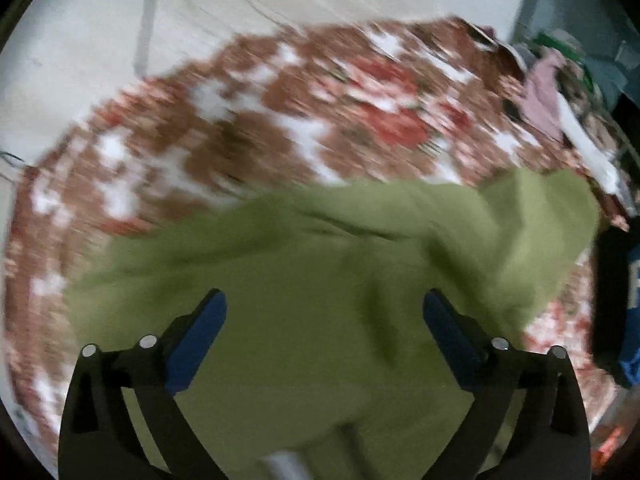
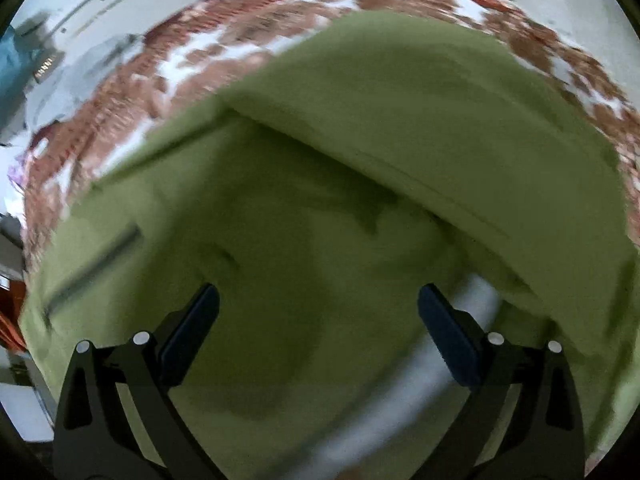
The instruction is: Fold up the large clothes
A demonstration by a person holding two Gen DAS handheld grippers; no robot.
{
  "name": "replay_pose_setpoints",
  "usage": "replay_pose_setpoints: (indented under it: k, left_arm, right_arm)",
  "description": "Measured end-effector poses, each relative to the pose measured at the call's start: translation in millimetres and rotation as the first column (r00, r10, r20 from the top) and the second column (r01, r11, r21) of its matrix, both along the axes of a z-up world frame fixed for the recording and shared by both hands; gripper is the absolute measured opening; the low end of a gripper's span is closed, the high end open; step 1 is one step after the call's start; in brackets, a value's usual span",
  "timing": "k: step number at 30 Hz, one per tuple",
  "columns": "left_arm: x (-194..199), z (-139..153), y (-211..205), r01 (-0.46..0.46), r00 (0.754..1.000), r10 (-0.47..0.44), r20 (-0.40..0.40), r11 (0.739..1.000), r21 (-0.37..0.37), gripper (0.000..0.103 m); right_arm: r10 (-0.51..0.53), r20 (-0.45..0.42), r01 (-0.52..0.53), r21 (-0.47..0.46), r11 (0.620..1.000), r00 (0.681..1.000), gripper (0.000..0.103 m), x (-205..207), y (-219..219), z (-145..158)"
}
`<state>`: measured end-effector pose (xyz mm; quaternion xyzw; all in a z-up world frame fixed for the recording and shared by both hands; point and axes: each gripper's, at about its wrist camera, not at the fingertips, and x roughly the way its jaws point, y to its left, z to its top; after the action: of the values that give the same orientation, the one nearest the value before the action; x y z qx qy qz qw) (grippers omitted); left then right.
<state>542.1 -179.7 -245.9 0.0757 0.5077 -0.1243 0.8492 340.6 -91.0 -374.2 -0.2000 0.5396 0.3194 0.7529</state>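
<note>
A large olive-green garment [image 1: 320, 264] lies on a red-and-white flowered bedspread [image 1: 240, 128]. In the left wrist view my left gripper [image 1: 325, 300] is open, its blue pads apart above the green cloth, holding nothing. In the right wrist view the garment [image 2: 360, 140] fills most of the frame, with one layer folded over across the upper right. My right gripper [image 2: 318, 296] is open just above the cloth, and a pale grey-white band [image 2: 400, 392] shows under its right finger. Both views are motion-blurred.
A heap of other clothes, pink, white and green [image 1: 560, 92], lies at the far right edge of the bedspread. A dark blue item [image 1: 628, 312] is at the right edge. Pale floor [image 1: 80, 40] lies beyond the bedspread [image 2: 192, 60].
</note>
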Motion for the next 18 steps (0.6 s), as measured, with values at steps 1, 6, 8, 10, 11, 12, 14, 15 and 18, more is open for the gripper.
replay_pose_setpoints:
  k: [1,6,8,10,11,12,14,15,18]
  left_arm:
    - [5,9,20,-0.017,1.000,0.016,0.016,1.000,0.021,0.098]
    - [13,18,136,-0.127,0.992,0.126,0.013,0.988,0.083,0.098]
    - [7,1,173,-0.166,0.986,0.168,-0.015,0.981,0.104,0.098]
    - [-5,-28,216,-0.220,0.972,0.229,-0.055,0.966,0.135,0.098]
    - [-12,-42,233,-0.245,0.963,0.258,-0.076,0.959,0.145,0.098]
    - [-21,-59,252,-0.283,0.949,0.299,-0.102,0.948,0.145,0.098]
    - [-38,-84,275,-0.340,0.921,0.356,-0.161,0.933,0.119,0.098]
    - [-47,-99,282,-0.352,0.912,0.366,-0.184,0.930,0.104,0.098]
    - [-59,-128,285,-0.330,0.917,0.340,-0.210,0.940,0.080,0.098]
  right_arm:
    - [-0.032,0.003,0.032,-0.010,0.999,0.999,0.098,8,-16,4]
    - [-0.254,0.058,0.256,-0.025,0.966,0.966,0.098,73,-98,34]
    - [-0.339,0.091,0.343,-0.034,0.939,0.936,0.098,107,-124,41]
    - [-0.405,0.111,0.412,-0.043,0.910,0.907,0.098,140,-144,38]
    - [-0.447,0.108,0.454,-0.048,0.890,0.888,0.098,155,-157,34]
    - [-0.500,0.094,0.506,-0.048,0.861,0.861,0.098,169,-173,28]
    - [-0.573,0.076,0.578,-0.080,0.812,0.816,0.098,182,-198,14]
    - [-0.591,0.078,0.596,-0.100,0.797,0.803,0.098,184,-207,7]
    - [-0.589,0.072,0.592,-0.172,0.788,0.805,0.098,186,-221,-19]
